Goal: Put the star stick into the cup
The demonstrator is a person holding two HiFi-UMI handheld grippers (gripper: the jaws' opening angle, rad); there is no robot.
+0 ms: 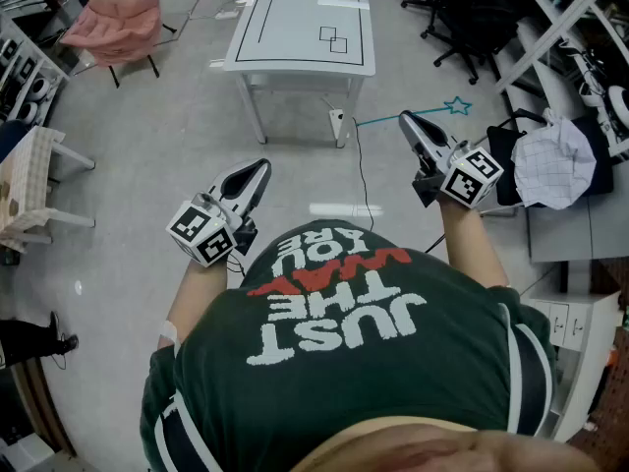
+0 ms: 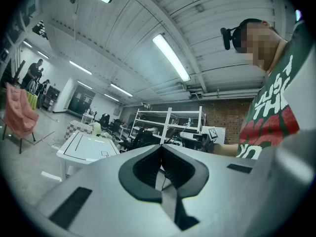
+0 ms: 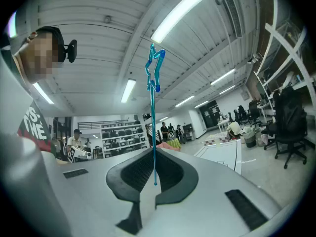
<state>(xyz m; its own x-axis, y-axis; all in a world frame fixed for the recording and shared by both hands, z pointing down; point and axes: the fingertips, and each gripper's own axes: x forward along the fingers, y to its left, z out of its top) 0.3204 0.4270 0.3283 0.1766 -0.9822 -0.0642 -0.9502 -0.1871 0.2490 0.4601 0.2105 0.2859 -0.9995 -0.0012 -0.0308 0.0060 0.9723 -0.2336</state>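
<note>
The star stick (image 1: pixel 432 112) is a thin teal rod with an outlined star (image 1: pixel 457 106) at one end. My right gripper (image 1: pixel 404 118) is shut on the rod partway along and holds it out over the floor. In the right gripper view the stick (image 3: pixel 153 122) rises from between the closed jaws, with the star (image 3: pixel 154 69) at its top. My left gripper (image 1: pixel 263 165) is level at the left; its jaws meet with nothing between them (image 2: pixel 160 147). No cup shows in any view.
A white table (image 1: pixel 300 28) marked with black lines stands ahead across grey floor. A pink chair (image 1: pixel 113 28) sits far left, black office chairs (image 1: pixel 472 13) far right. White shelving (image 1: pixel 580 57) and a checked cloth (image 1: pixel 555 160) line the right side. A cable (image 1: pixel 356 165) trails on the floor.
</note>
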